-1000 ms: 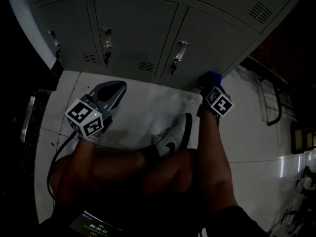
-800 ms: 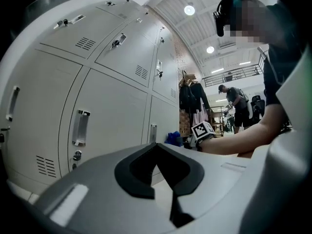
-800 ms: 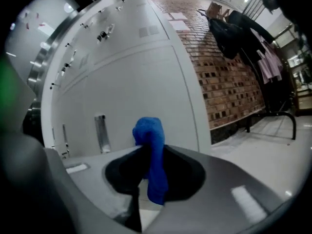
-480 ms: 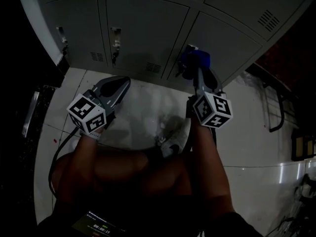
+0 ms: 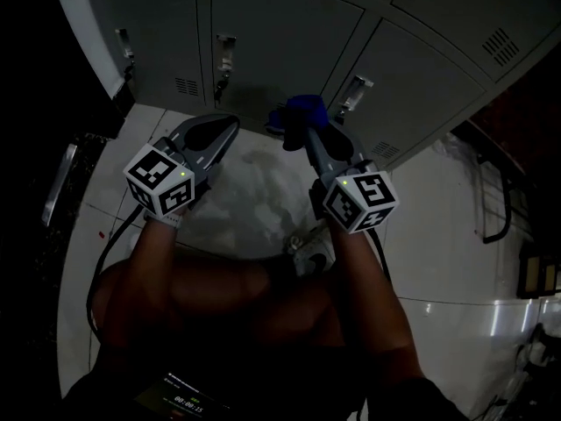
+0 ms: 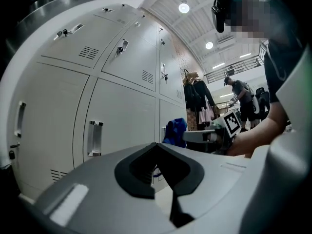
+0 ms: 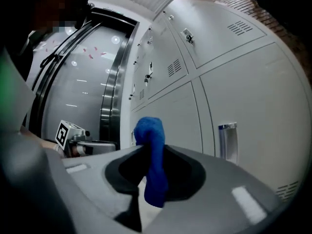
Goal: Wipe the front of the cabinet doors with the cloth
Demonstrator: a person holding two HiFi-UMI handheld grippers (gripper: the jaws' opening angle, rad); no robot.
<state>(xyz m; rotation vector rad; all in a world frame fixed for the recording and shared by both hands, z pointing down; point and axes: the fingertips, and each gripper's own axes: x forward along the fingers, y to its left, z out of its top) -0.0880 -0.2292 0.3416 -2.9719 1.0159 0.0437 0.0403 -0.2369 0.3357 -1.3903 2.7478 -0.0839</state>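
Note:
Grey locker cabinet doors [image 5: 272, 33] with metal handles fill the top of the head view. My right gripper [image 5: 300, 128] is shut on a blue cloth [image 5: 302, 109], which bunches out past its tips at the bottom of a door between two handles; whether it touches the door, I cannot tell. In the right gripper view the cloth [image 7: 149, 130] hangs from the shut jaws of the right gripper [image 7: 146, 152], with the doors [image 7: 234, 91] to the right. My left gripper [image 5: 223, 132] hovers left of it, shut and empty [image 6: 157, 147], facing the doors [image 6: 122, 126]; the cloth [image 6: 175, 130] shows beyond.
A white shoe [image 5: 311, 251] rests on the pale tiled floor [image 5: 245, 191] below the grippers. A cable [image 5: 101, 270] trails at the left. A steel lift door [image 7: 107, 82] stands past the lockers. Hanging clothes [image 6: 197, 99] and a person [image 6: 239, 94] are far off.
My right gripper has carried the blue cloth from the low right corner of the lockers up and to the left. The left gripper has barely moved.

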